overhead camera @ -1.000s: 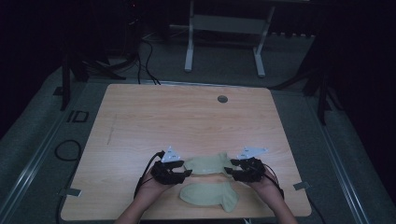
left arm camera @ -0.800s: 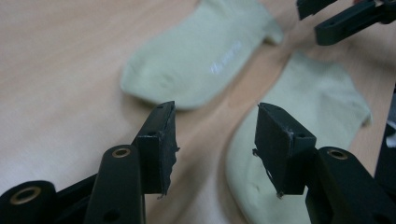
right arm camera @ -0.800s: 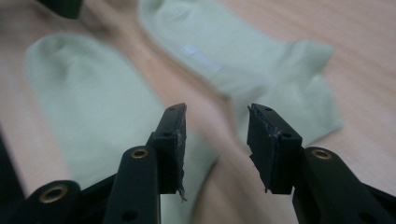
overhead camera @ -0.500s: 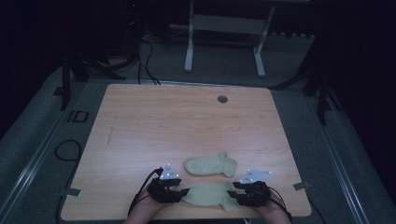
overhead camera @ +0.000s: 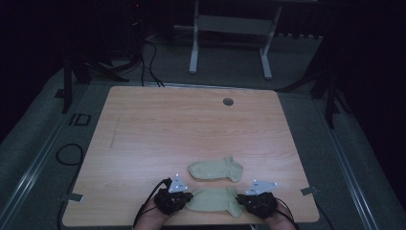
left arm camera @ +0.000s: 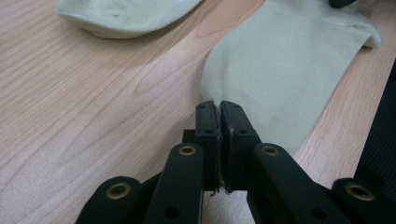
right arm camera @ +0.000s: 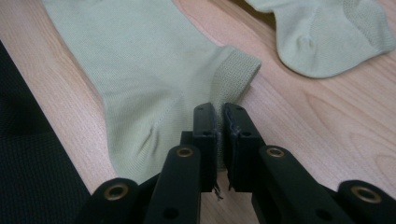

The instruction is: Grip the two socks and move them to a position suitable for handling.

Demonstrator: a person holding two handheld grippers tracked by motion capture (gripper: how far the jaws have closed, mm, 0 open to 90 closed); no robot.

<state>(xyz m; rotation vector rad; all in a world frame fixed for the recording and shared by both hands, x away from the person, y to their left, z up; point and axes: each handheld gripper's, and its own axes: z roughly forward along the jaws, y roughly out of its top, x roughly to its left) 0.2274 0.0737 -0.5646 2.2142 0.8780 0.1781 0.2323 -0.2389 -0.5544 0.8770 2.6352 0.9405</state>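
Two pale green socks lie on the wooden table. The far sock lies flat, with no gripper on it. The near sock lies along the front edge between both grippers. My left gripper has just been closing and is now shut, pinching the rounded toe edge of the near sock at its tips. My right gripper has also just been closing. It is shut on the ribbed cuff of the near sock at its tips. The far sock lies just beyond.
A round cable hole sits near the table's back edge. Behind the table a metal desk frame stands on the dark floor. Cables lie on the floor at the left. The table's front edge runs right under both hands.
Both grippers have come back from the ends of the far sock toward the front edge, down to the ends of the near sock. The far sock lies where it was.
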